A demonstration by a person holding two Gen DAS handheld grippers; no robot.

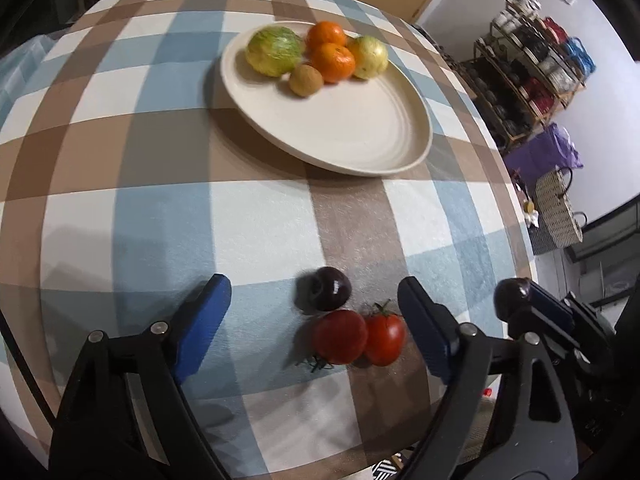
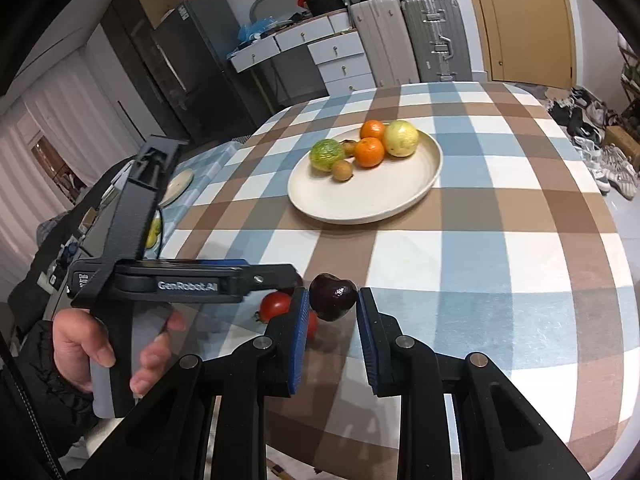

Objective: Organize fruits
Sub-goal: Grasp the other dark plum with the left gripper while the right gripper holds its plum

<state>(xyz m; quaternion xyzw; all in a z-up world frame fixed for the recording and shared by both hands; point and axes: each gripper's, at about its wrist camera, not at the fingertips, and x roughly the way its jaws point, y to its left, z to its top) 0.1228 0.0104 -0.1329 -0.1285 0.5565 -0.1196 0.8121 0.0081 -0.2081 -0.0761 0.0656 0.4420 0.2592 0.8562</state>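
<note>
Fruits [image 1: 316, 58] on plate [image 1: 360, 136], tomatoes [image 1: 358, 340] nearer

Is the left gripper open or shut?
Open: the left gripper has its blue pads wide apart, around two tomatoes without touching them.

We see second tomato [image 2: 312, 325] mostly hidden behind right gripper's left finger [image 2: 298, 340]. Small brown fruit [image 2: 349, 146] half hidden behind green fruit [image 2: 327, 154]. Plate fruits blurred in left wrist view. Far-right shelf items [image 1: 536, 52] too small to tell.
</note>
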